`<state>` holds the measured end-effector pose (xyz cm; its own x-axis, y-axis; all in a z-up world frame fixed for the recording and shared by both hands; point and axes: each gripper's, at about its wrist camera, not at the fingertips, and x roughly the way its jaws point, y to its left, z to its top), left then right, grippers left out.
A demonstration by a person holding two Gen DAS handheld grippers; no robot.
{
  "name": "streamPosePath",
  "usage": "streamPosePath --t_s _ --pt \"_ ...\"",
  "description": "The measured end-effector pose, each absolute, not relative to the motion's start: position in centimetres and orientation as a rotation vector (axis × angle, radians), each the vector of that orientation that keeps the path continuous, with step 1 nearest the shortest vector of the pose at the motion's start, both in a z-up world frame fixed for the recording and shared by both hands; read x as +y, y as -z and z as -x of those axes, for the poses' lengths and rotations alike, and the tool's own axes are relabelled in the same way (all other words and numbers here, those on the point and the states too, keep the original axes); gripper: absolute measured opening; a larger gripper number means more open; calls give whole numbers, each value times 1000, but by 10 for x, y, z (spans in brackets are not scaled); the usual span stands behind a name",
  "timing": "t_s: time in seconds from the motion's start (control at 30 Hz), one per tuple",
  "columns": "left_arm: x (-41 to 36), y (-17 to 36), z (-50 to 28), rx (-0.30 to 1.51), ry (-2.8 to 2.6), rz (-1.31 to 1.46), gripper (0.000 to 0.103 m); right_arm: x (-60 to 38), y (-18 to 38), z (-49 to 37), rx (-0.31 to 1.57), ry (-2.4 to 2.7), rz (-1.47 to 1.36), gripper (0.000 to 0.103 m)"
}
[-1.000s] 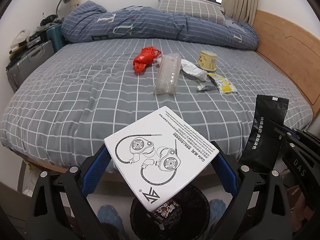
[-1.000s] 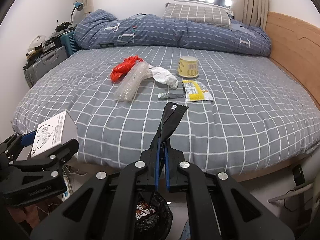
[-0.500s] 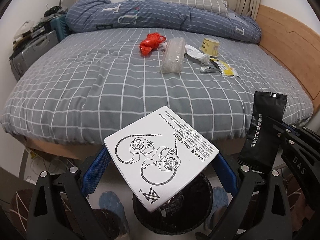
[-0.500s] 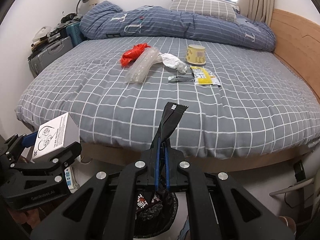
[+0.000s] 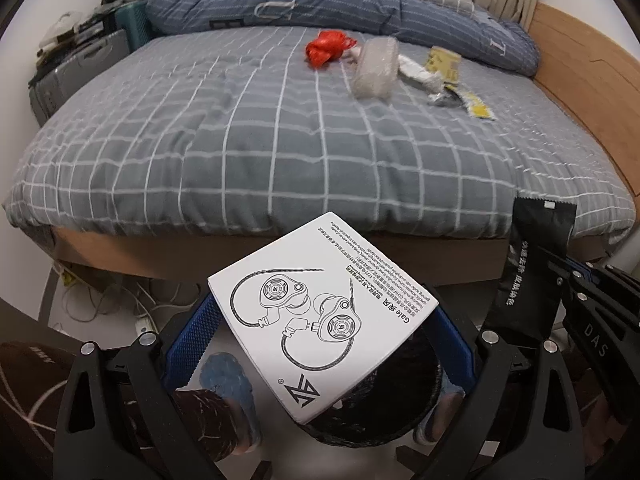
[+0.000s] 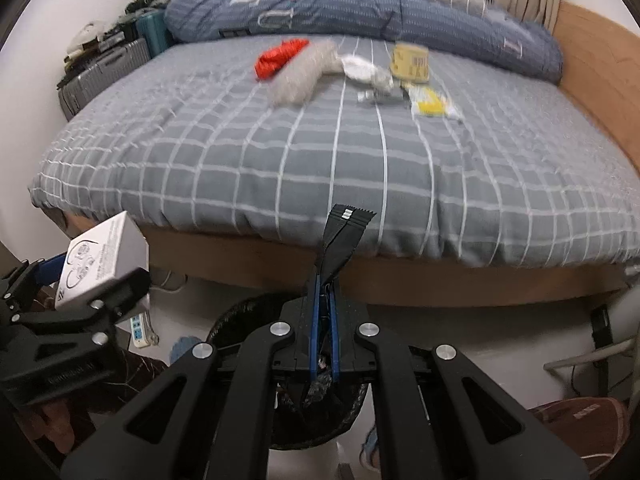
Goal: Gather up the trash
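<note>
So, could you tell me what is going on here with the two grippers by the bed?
A person is collecting trash. The left gripper holds a white earphone box, and the right gripper is shut on a black sachet, both above a black bin on the floor. A red bag, a yellow cup and some wrappers remain on the bed.

left claw (image 5: 320, 320) | black frame, blue pads (image 5: 188, 336) (silver screws) | "DAS" marking
</note>
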<state>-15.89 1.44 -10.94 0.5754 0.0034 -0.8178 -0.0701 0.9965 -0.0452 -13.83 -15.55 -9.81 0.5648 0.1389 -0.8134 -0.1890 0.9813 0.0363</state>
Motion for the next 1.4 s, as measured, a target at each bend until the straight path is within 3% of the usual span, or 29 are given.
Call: streamPosePath --t_s 0.63,1.13,1.17,1.23,1.4 --pt "29 194 124 1075 -56 98 94 -133 191 107 1158 -234 73 4" --pt "70 213 132 1085 -135 146 94 -92 222 102 1228 -285 124 6" --pt "72 213 133 1085 -140 148 94 -92 222 101 1229 -285 123 9" --pt "75 212 135 1078 -138 154 94 -94 224 98 1226 -273 124 29" --pt "75 211 131 1073 -126 140 94 -100 222 95 1205 -241 119 52"
